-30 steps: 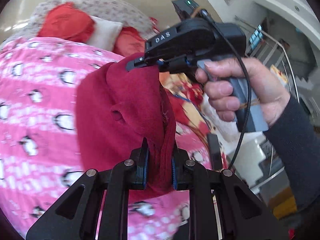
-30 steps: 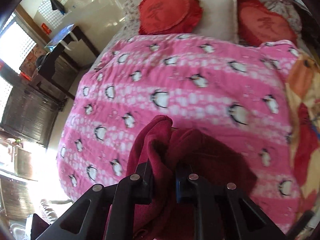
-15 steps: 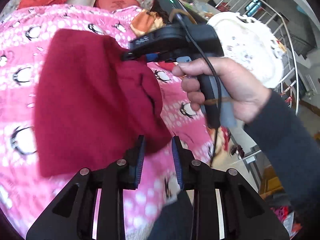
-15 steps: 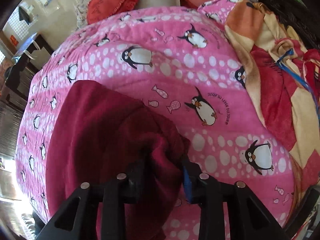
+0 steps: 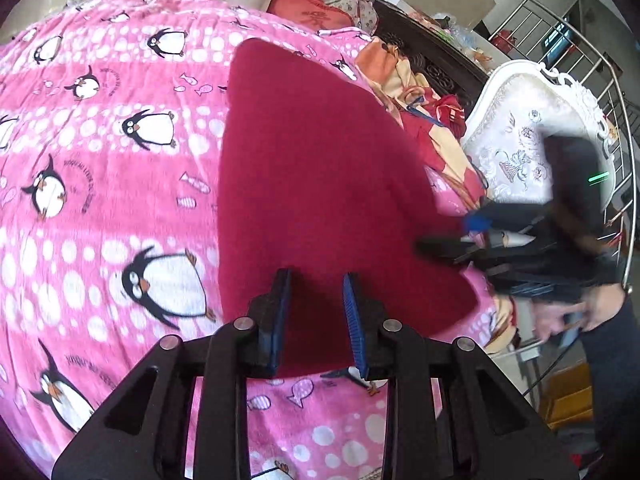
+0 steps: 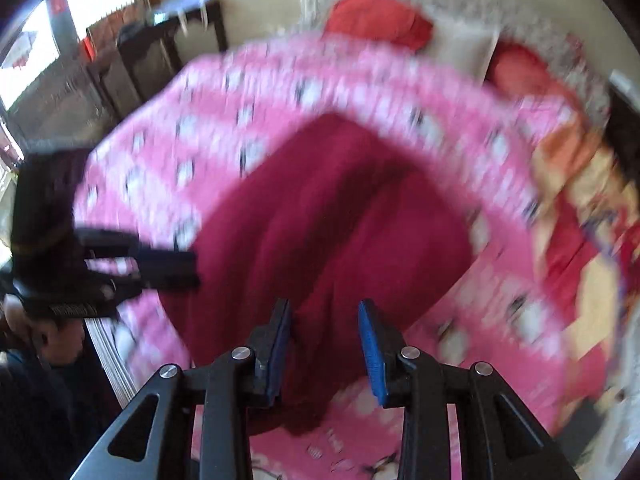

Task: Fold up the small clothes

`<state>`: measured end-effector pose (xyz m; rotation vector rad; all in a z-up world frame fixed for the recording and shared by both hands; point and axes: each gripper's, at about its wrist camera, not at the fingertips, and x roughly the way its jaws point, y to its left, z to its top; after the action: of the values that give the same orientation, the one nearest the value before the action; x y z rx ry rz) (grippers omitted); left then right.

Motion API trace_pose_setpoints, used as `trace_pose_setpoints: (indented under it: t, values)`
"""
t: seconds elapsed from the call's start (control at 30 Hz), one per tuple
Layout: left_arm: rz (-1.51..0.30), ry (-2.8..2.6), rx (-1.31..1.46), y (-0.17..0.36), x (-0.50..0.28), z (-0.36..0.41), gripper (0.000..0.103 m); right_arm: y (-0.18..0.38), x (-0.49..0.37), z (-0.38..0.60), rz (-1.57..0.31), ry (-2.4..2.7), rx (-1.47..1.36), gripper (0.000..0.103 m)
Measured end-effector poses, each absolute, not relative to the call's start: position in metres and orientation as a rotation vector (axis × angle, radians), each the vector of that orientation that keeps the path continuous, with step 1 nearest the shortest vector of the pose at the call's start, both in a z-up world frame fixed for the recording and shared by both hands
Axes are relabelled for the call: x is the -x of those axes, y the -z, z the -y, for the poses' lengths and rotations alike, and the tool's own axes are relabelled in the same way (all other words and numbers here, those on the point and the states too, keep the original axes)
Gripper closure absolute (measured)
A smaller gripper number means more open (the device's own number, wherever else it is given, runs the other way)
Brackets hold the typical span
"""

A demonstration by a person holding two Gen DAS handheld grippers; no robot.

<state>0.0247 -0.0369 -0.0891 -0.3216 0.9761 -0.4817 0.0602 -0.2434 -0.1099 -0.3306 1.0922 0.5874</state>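
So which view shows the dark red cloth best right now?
Left wrist view: the dark red cloth lies sharp and flat on the penguin blanket. Right wrist view shows it too, but motion-blurred.

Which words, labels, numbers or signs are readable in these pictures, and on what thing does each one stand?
No text can be read with certainty.
Curved print on the blanket: too small to read.
Character on the red cushion: unclear.
Label on the left claw, right wrist view: blurred.
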Motion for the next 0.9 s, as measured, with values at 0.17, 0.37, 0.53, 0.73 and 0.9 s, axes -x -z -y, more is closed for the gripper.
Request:
trace_pose_setpoints:
  t: [0.17,0.37,0.53,0.73,0.9]
  values:
    - [-0.957,0.475,0.281,0.075,-0.024,0.042,0.078,0.107,-0.054,0.267,-1.011,-0.602,0.164,0.068]
    - [-0.851,0.473,0.241,0.032,-0.1,0.052,0.078,0.055,-0.076,0.297,-0.839,-0.486,0.013,0.058]
    - [-0.935,0.355,0.184,0.054,-0.204,0.074,0.078,0.079,-0.129,0.299,-0.882,-0.37,-0.159,0.054]
    - [-1.037,0.229,0.296,0.111,-0.229,0.052,0.076,0.14,-0.169,0.26,-1.001,-0.483,-0.034,0.054]
    - [-1.018,0.205,0.207,0.105,-0.226,0.062,0.076,0.141,-0.169,0.273,-0.981,-0.535,-0.081,0.053]
